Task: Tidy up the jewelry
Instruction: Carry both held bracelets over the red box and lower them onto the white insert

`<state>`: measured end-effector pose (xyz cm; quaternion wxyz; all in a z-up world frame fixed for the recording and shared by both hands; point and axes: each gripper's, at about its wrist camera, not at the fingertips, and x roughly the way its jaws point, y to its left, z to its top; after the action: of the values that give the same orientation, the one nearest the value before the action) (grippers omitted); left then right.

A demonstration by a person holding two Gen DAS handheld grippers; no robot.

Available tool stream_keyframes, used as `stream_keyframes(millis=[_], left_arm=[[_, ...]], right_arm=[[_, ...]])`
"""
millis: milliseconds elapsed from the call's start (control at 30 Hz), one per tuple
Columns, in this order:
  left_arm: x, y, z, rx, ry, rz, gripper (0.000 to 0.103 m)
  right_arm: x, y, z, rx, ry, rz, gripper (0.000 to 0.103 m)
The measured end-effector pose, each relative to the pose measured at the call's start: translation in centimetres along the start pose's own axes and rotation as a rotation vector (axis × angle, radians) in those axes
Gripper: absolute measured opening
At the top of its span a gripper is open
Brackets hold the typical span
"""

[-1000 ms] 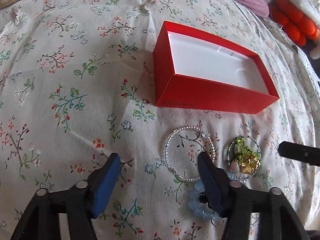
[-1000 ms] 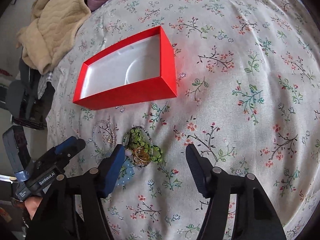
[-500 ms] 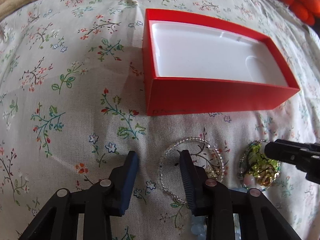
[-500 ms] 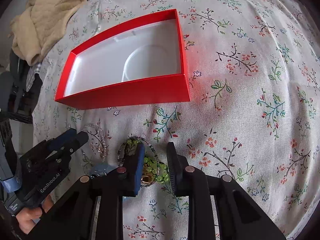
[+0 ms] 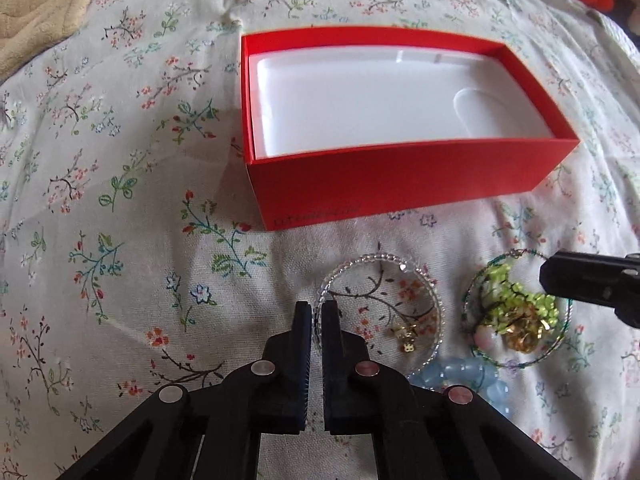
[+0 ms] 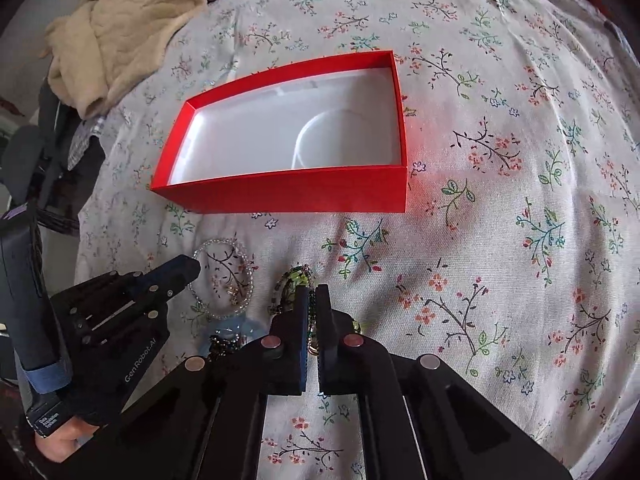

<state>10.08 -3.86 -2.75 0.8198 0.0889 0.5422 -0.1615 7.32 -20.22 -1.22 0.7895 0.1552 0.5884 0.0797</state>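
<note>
- Left hand-held gripper (image 5: 317,316) pinches the clear bracelet (image 5: 380,308) on the bed (image 5: 120,200).
- Right hand-held gripper (image 6: 313,300) pinches the green bracelet (image 6: 294,282).
- Lift both slowly, straight up, then carry them over the box (image 5: 400,184).

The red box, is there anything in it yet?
Empty. The red box shows only its bare white lining in both views; the bracelets lie outside it on the floral cloth.

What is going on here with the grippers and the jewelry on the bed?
A person holds two grippers over a floral bedspread. The left gripper has shut on the rim of the clear beaded bracelet; the right gripper has shut on the green beaded bracelet. A pale blue bead bracelet lies untouched. The red box beyond them is empty.
</note>
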Motion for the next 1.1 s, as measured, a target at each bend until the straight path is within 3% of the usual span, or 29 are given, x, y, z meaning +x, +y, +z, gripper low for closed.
stream_keyframes(millis=[733,1100], left_arm=[[-7.2,0.5,1.1,-0.045,-0.149,-0.122,0.000],[-9.1,1.1,4.5,-0.134,-0.260,-0.221,0.000]], right_arm=[[-6.6,2.9,-0.6,-0.066,-0.154,0.078,0.003],[-8.9,2.7,2.0,-0.040,-0.253,0.083,0.003]])
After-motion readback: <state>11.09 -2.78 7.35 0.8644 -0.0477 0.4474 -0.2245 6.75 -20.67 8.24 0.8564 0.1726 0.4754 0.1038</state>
